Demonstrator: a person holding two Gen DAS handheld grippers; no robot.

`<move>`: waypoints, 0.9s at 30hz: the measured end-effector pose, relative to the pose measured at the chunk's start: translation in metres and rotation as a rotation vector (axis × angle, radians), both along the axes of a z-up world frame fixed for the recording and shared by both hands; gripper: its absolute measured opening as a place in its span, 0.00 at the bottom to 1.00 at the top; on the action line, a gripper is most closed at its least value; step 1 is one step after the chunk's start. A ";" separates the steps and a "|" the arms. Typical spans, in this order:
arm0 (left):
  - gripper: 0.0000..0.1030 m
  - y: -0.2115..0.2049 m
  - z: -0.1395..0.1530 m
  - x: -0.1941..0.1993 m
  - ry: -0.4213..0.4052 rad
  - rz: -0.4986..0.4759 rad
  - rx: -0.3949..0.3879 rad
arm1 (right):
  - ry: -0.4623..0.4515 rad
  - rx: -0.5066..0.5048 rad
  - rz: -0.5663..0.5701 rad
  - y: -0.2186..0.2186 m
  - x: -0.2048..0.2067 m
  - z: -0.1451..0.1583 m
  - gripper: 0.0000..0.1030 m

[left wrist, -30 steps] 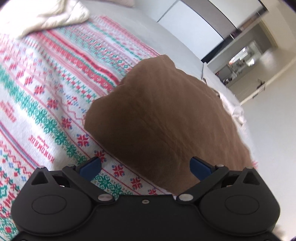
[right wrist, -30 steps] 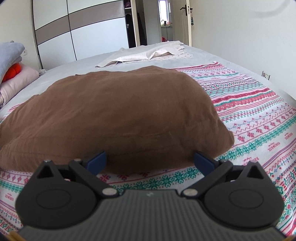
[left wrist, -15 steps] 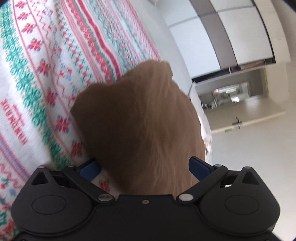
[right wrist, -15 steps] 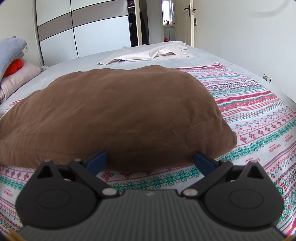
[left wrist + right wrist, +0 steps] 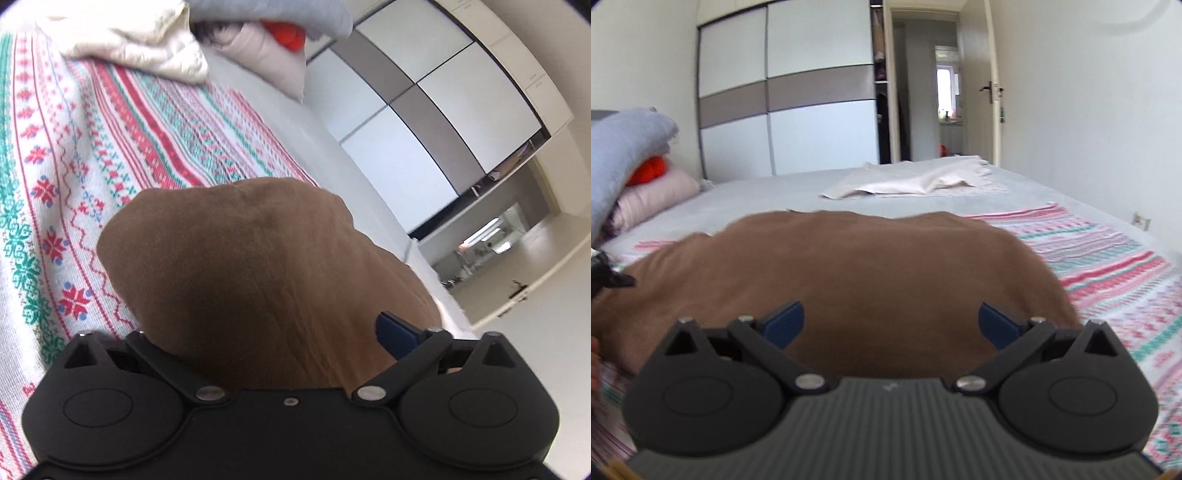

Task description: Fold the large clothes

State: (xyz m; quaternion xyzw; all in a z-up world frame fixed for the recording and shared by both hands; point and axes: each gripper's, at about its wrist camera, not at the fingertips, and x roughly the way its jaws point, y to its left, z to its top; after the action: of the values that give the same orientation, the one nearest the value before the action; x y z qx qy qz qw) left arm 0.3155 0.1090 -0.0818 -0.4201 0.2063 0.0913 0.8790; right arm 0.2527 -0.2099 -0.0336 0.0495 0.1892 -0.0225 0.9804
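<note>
A large brown garment (image 5: 258, 266) lies folded on a patterned red, green and white bedspread (image 5: 66, 155). My left gripper (image 5: 266, 332) is open, its jaws wide around the garment's near edge; the cloth covers the left blue pad and only the right one (image 5: 395, 332) shows. In the right wrist view the same garment (image 5: 849, 266) spreads across the bed. My right gripper (image 5: 890, 321) is open over its near edge, both blue pads (image 5: 785, 321) showing. The left gripper's black tip (image 5: 609, 277) shows at the far left.
A stack of folded grey, orange and pink clothes (image 5: 631, 162) sits at the left. A white cloth (image 5: 916, 181) lies at the bed's far end. A cream blanket (image 5: 122, 40) lies beyond the bedspread. A wardrobe (image 5: 786, 99) and an open door (image 5: 979, 92) stand behind.
My left gripper has pushed onto the garment's edge and swung, so the cloth now fills its jaws. My right gripper has moved forward over the near edge and tilted up.
</note>
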 end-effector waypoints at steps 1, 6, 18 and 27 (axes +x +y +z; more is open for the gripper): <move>0.76 -0.002 -0.001 0.001 0.011 0.017 0.033 | -0.004 0.024 0.034 0.005 0.005 0.000 0.98; 0.43 0.000 -0.005 0.008 0.011 0.016 0.066 | 0.079 0.081 0.177 0.033 0.031 -0.015 0.41; 0.21 -0.060 0.092 -0.004 -0.378 -0.265 0.243 | 0.219 0.341 0.202 -0.004 0.046 -0.034 0.32; 0.21 -0.173 0.126 -0.004 -0.513 -0.584 0.452 | 0.108 0.717 0.164 -0.098 0.031 -0.008 0.31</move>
State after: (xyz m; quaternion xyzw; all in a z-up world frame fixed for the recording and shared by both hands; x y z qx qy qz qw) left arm 0.3110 -0.0639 0.0445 -0.1506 0.0663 -0.2250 0.9604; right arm 0.2835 -0.3082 -0.0414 0.3733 0.2398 0.1211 0.8879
